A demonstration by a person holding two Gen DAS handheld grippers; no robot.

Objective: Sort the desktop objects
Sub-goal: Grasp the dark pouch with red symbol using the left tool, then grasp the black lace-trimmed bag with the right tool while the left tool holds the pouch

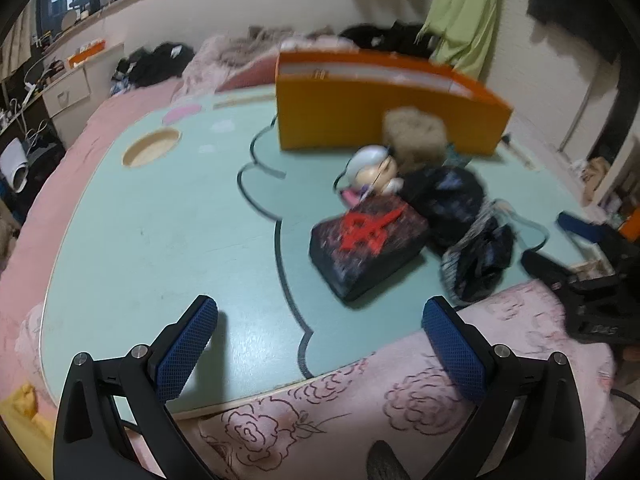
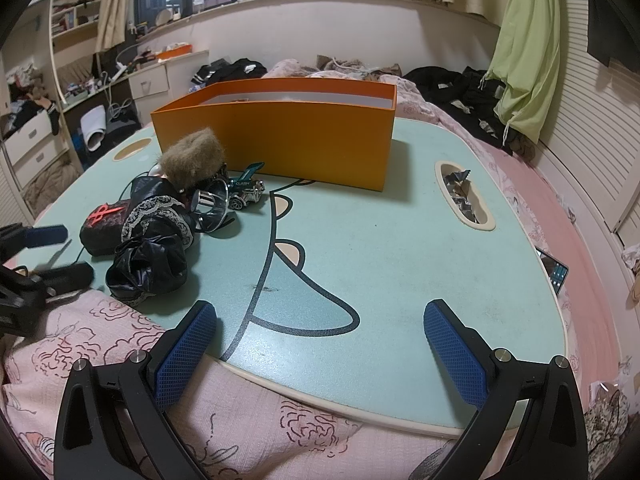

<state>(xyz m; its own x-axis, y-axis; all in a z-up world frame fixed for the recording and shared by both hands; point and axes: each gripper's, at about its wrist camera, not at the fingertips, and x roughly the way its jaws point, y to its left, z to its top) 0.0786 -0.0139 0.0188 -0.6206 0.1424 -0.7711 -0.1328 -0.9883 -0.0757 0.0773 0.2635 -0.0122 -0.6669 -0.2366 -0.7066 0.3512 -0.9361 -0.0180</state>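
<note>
A mint-green lap table [image 1: 160, 232] [image 2: 400, 264] carries an open orange box [image 1: 380, 116] [image 2: 280, 140] at its far side. In front of the box lies a pile: a black box with a red emblem [image 1: 366, 244] [image 2: 98, 226], a small doll figure [image 1: 372, 172], a brown furry piece [image 1: 414, 136] [image 2: 192, 158], black lace-trimmed cloth [image 1: 476, 256] [image 2: 152, 240], a toy car [image 2: 246, 190] and a clear cup [image 2: 212, 206]. My left gripper [image 1: 320, 320] is open and empty, short of the black box. My right gripper [image 2: 320, 320] is open and empty over the table's near edge.
The table rests on a pink rose-print blanket [image 2: 260, 432]. A slot in the table's right side holds crumpled foil wrappers [image 2: 462, 194]. A phone [image 2: 554, 270] lies at the right edge. A round recess [image 1: 150, 152] sits at the far left. Clothes lie behind.
</note>
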